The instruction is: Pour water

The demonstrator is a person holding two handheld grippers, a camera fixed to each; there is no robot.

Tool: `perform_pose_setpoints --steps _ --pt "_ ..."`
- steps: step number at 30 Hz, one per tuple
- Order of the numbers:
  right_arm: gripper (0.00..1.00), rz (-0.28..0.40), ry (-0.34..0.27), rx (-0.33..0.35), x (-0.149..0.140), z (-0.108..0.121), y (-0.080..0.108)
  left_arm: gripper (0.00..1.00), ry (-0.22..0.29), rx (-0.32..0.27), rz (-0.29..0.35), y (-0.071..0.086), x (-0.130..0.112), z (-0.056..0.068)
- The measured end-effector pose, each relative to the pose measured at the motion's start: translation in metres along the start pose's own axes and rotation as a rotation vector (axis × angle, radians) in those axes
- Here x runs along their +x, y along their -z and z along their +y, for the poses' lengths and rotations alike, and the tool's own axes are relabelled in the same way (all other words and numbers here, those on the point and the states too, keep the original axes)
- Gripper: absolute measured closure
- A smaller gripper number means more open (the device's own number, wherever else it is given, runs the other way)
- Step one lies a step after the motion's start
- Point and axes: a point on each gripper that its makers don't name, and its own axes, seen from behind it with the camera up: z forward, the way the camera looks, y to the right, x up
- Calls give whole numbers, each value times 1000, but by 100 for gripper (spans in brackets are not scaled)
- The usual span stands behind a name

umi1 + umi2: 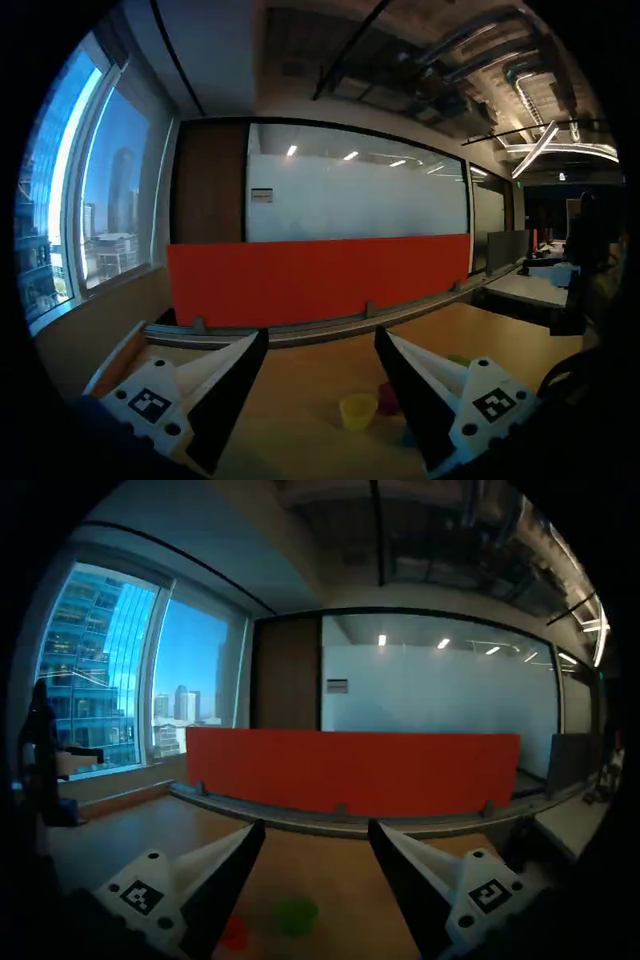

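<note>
A yellow cup [358, 411] stands on the wooden desk [320, 376] between the spread fingers of my left gripper [320, 384], which is open and holds nothing. A dark pink cup [388, 398] sits just right of it, partly hidden by the right finger; a green one [459, 361] peeks out behind that finger. In the right gripper view a green cup [295, 915] and a red cup [234, 934] stand on the desk [320, 864] below my open, empty right gripper [316, 864]. Both grippers hover above the cups, well apart from them.
An orange divider panel [320, 276] runs along the desk's far edge, seen also as the same orange panel [352, 772]. A big window [88, 200] is at the left. More desks [524, 284] extend to the right. A dark object [40, 760] stands at the far left.
</note>
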Motion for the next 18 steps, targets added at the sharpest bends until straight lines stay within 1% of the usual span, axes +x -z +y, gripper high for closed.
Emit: perform_pose_setpoints --steps 6,9,12,18 --pt "0 -5 23 76 3 -16 2 2 34 -75 -1 0 -1 12" --pt "0 -12 38 86 2 -18 2 2 29 -95 11 0 0 15" --pt "0 -18 55 92 1 -20 2 2 16 -116 8 -1 -2 21" --pt "0 -44 59 108 -6 -21 2 2 2 -176 -6 -1 -10 36"
